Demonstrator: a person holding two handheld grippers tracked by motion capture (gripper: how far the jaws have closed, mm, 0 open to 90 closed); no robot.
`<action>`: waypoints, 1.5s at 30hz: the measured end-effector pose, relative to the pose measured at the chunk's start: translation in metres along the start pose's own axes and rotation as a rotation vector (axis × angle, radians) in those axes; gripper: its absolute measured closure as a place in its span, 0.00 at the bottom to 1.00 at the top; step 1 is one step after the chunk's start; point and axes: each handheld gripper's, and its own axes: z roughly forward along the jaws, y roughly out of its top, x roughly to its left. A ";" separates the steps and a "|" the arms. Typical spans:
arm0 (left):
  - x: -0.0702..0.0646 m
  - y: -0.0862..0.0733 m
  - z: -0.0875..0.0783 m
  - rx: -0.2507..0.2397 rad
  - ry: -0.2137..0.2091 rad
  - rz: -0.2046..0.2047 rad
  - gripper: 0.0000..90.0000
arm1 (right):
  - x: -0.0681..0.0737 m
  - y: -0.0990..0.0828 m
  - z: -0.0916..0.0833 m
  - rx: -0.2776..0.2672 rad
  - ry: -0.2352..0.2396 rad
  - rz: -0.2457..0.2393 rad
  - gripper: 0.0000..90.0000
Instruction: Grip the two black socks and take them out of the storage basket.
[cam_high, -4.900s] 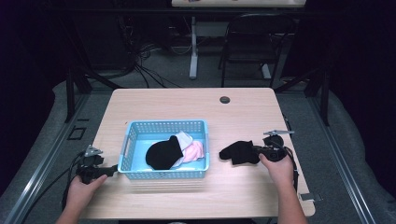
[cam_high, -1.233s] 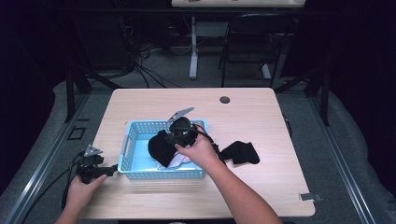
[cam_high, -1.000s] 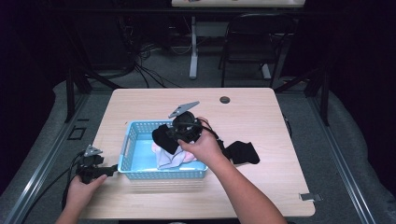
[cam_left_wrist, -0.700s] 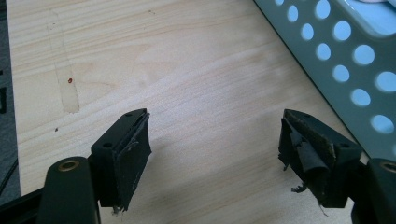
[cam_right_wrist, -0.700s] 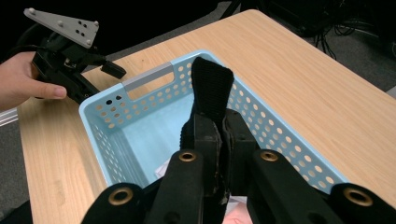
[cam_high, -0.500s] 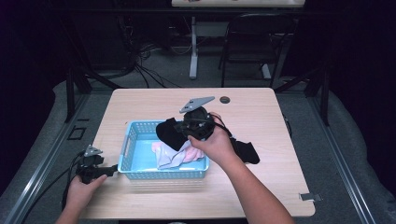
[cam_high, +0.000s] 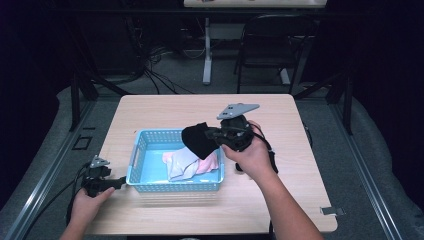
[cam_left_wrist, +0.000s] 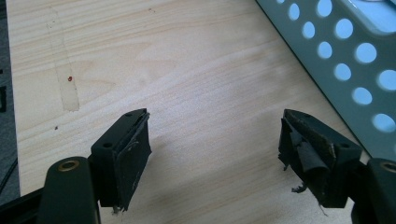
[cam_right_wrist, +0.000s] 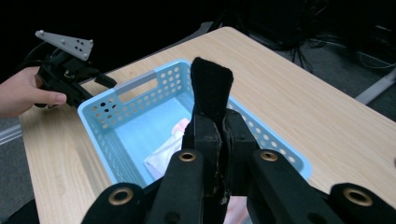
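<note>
A black sock (cam_high: 199, 140) hangs above the right part of the blue basket (cam_high: 137, 155), pinched in my right gripper (cam_high: 216, 134). In the right gripper view the sock's (cam_right_wrist: 211, 85) cuff sticks up from between the closed jaws, over the basket (cam_right_wrist: 116, 103). Grey and pink socks (cam_high: 189, 164) lie inside the basket. My left gripper (cam_high: 119, 182) rests on the table by the basket's near left corner, jaws wide open (cam_left_wrist: 212, 149) over bare wood, with the basket wall (cam_left_wrist: 345, 60) to its right.
Another dark piece of cloth (cam_high: 239, 166) lies on the table right of the basket, mostly hidden behind my right hand. A small dark round object sat near the table's far edge earlier. A chair (cam_high: 270, 45) and cables stand beyond the table.
My right gripper lifted the black sock out of the basket and carried it up and to the right. The left gripper stayed still.
</note>
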 end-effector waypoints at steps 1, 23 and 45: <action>0.000 0.000 0.000 0.003 0.001 0.004 0.27 | -0.002 -0.002 -0.005 -0.006 -0.007 0.005 0.96; -0.001 0.000 0.001 0.012 0.004 0.007 0.27 | -0.034 -0.055 -0.066 -0.011 -0.168 0.093 0.96; -0.001 -0.001 0.001 0.013 0.006 0.006 0.27 | -0.053 -0.107 -0.048 0.064 -0.198 0.198 0.96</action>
